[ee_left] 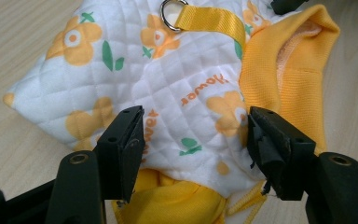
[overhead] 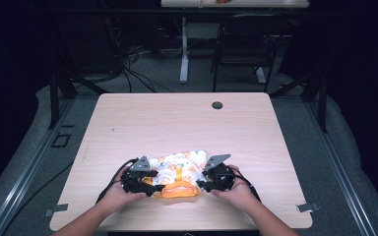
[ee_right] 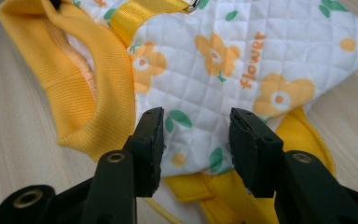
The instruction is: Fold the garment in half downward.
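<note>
Both claws, left (ee_left: 193,135) and right (ee_right: 196,140), are held open over a quilted white, orange-flowered pet vest (overhead: 177,172) on the wooden worktop (overhead: 177,123), folding apparently unfinished.

One worktop (overhead: 142,118), carrying one quilted flower-print garment (overhead: 177,173) with yellow trim. Two tools: left tool (overhead: 145,183), right tool (overhead: 207,183), each with two black jaws. One metal ring (ee_left: 171,12) on one yellow strap (ee_left: 212,21). One dark round spot (overhead: 217,105), possibly a cable port. Beyond, one chair (overhead: 248,39).
</note>
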Demonstrator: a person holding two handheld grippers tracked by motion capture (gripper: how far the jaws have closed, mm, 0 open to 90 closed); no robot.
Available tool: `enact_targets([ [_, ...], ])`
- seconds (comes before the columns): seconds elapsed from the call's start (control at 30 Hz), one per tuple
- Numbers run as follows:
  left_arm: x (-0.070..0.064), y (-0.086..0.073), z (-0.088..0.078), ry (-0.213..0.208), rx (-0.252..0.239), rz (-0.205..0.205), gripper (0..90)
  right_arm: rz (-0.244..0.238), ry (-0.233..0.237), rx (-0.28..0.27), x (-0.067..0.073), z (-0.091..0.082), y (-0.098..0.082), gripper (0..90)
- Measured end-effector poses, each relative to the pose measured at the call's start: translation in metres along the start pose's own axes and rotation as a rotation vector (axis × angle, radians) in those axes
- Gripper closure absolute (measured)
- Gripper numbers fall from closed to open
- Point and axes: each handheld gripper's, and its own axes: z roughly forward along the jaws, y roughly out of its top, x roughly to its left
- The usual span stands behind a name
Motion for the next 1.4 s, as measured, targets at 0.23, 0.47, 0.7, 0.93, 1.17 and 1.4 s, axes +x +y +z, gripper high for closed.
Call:
enact_targets([
  [0.23,0.0,0.0,0.004,0.02,0.003,0.005,37.1,-0.006,0.001,0.009,-0.001,0.001,0.0,55.2],
  [0.47,0.012,0.009,0.009,0.059,0.011,-0.005,37.4,0.026,-0.01,-0.006,-0.009,0.005,0.003,55.1],
  [0.7,0.026,0.017,0.014,0.096,0.008,-0.018,38.1,0.034,-0.038,0.007,-0.019,0.011,0.014,55.1],
  [0.93,0.038,0.024,0.018,0.118,0.011,-0.022,39.9,0.053,-0.049,0.012,-0.033,0.018,0.022,54.8],
  [1.17,0.047,0.024,0.02,0.122,-0.015,-0.048,40.9,0.073,-0.046,0.008,-0.043,0.022,0.027,54.7],
  [1.4,0.05,0.027,0.022,0.137,-0.012,-0.047,41.4,0.083,-0.055,0.001,-0.047,0.024,0.029,54.5],
])
